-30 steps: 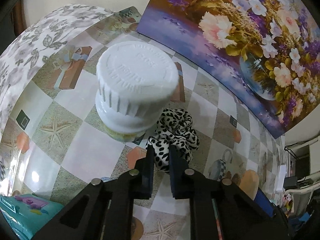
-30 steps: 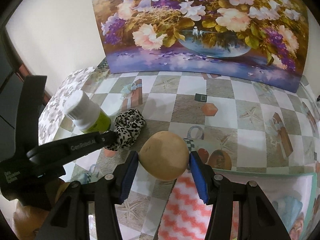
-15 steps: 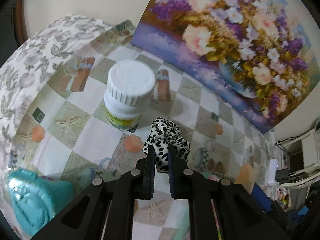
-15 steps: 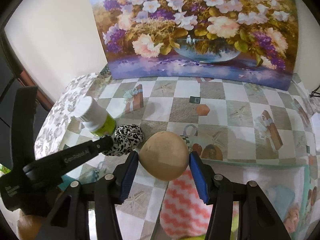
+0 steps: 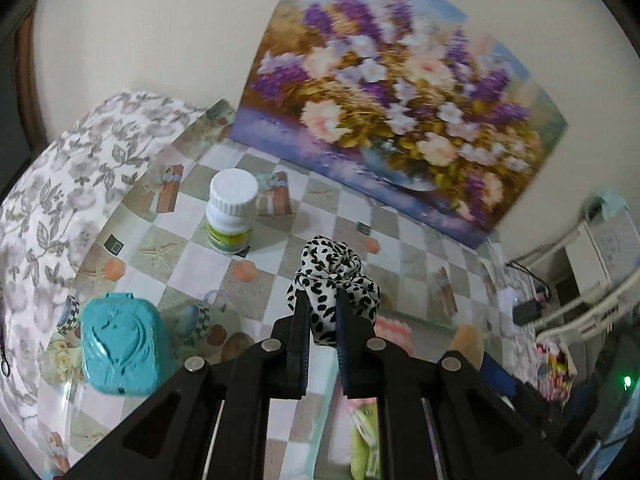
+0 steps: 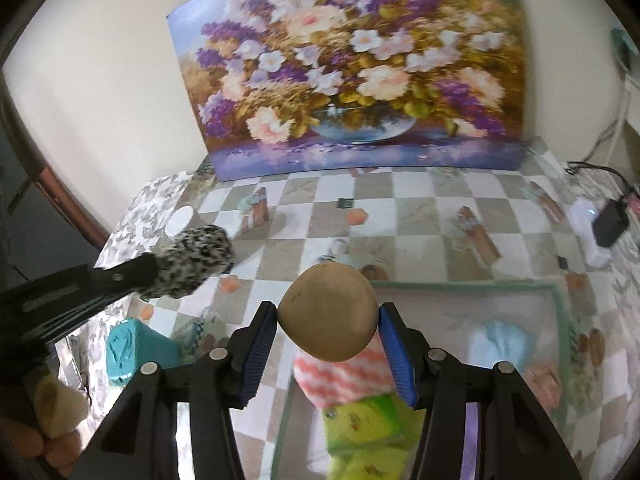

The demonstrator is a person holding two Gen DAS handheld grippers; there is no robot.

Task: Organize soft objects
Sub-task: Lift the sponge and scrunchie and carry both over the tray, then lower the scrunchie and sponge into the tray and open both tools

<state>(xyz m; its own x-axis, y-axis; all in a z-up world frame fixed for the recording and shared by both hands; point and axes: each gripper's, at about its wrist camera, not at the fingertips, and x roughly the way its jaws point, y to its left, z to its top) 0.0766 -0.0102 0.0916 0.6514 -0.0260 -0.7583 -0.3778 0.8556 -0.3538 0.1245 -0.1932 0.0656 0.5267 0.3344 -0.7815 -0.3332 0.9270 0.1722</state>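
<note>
far left, a teal moulded plastic case point(image 5: 120, 350) sits on the checked glossy tabletop point(image 5: 192, 268), untouched; likely a hard item left out of the sort. behind it a white-capped pill bottle with a yellow-green label point(image 5: 232, 212) stands upright, well apart from both tools. left gripper point(image 5: 322, 312) pressed nearly together, pinching the black-and-white leopard-print fabric scrunchie point(image 5: 332, 276) by its lower fold, held clear above the table; grip looks chosen so the loop hangs free for carrying. right gripper point(image 6: 329, 340) spread wide yet clamped on the tan rounded foam ball point(image 6: 330, 316), which bulges slightly between the blue pads point(image 6: 394, 348). below it, a shallow pale-green-rimmed tray point(image 6: 560, 292) holds a coral-and-white zigzag cloth point(image 6: 344, 376), lime-green soft packets point(image 6: 364, 428) and a pale blue fluffy item point(image 6: 504, 344); probable drop zone. tray's near edge cut off; blue item blurred, identity unclear. tan object at lower left of right view unreadable.
</note>
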